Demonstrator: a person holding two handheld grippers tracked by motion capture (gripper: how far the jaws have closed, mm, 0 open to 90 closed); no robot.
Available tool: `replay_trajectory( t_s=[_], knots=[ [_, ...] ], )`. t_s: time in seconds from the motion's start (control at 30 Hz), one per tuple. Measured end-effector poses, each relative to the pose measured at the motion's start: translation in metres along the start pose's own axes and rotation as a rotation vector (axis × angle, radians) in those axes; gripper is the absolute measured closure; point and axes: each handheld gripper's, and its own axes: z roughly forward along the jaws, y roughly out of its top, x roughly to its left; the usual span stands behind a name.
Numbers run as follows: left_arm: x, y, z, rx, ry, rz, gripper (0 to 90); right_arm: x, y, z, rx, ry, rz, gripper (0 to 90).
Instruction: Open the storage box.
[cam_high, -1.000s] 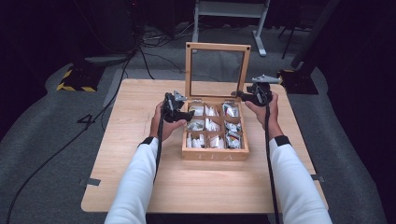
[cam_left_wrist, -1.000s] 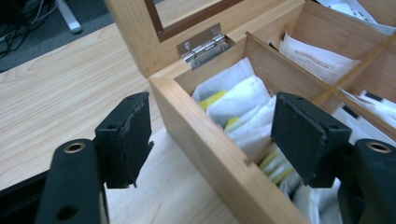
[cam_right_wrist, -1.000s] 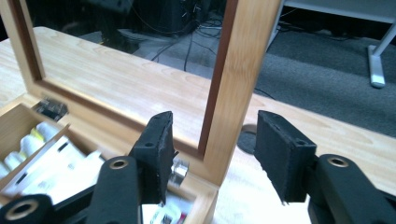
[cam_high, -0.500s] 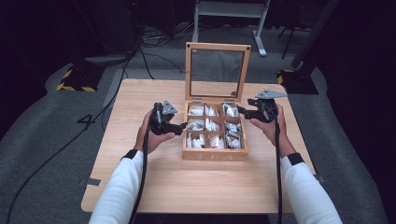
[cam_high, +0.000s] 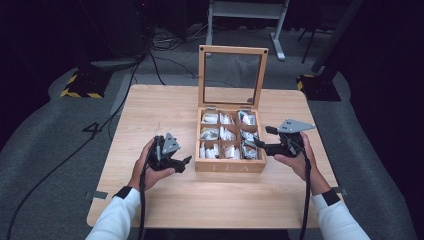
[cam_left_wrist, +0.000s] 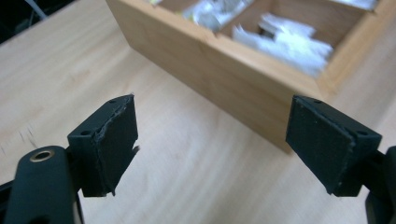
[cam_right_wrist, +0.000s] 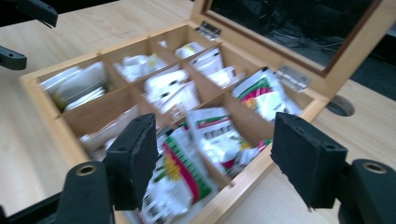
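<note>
The box (cam_high: 231, 142) sat mid-surface, lid (cam_high: 232, 76) upright. Both tongs — left (cam_high: 186, 160), right (cam_high: 263, 137) — flanked it, released and empty, jaws having just been opening. The step looked like pulling clear; next, likely picking a tea bag (cam_right_wrist: 212, 133) from a compartment.

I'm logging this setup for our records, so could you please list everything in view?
tea box: one, light wood, centre of the table, glass-paned lid standing open.
tea bags: many, mostly white with some green and red, filling the box's nine compartments.
table: one, light wood, on grey floor.
cables: several, black, on the floor behind.
left hand-held gripper: one, black, left of the box, open, nothing between its jaws.
right hand-held gripper: one, black, at the box's right edge, open, nothing between its jaws.
</note>
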Motion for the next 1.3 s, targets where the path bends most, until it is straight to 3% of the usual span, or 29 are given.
replay_trajectory(
  t_s=[0.17,0.33,0.43,0.57,0.63,0.77,0.97,1.1,1.3],
  knots=[
    [-0.013,-0.022,-0.011,0.042,0.021,0.037,17.2,0.016,-0.007,-0.003,0.010,0.027,-0.024,28.4],
    [-0.024,-0.040,-0.019,0.047,0.013,0.044,17.2,0.029,-0.014,0.002,0.037,0.065,-0.055,28.4],
    [-0.031,-0.052,-0.020,0.090,0.016,0.071,17.0,0.033,-0.017,0.006,0.047,0.069,-0.057,28.8],
    [-0.037,-0.065,-0.022,0.116,-0.013,0.051,17.1,0.038,-0.020,0.014,0.073,0.081,-0.070,28.8],
    [-0.038,-0.068,-0.022,0.122,-0.019,0.050,17.0,0.037,-0.022,0.017,0.071,0.095,-0.049,29.0],
    [-0.038,-0.074,-0.020,0.140,-0.018,0.025,17.1,0.036,-0.022,0.024,0.082,0.085,-0.057,29.2],
    [-0.032,-0.083,-0.026,0.120,-0.001,0.013,16.8,0.031,-0.021,0.032,0.076,0.073,-0.052,29.9],
    [-0.023,-0.090,-0.028,0.104,-0.001,-0.044,16.5,0.031,-0.020,0.035,0.087,0.040,-0.078,31.9],
    [-0.018,-0.092,-0.027,0.096,-0.019,-0.066,16.2,0.036,-0.017,0.032,0.100,0.002,-0.177,35.4]
  ],
)
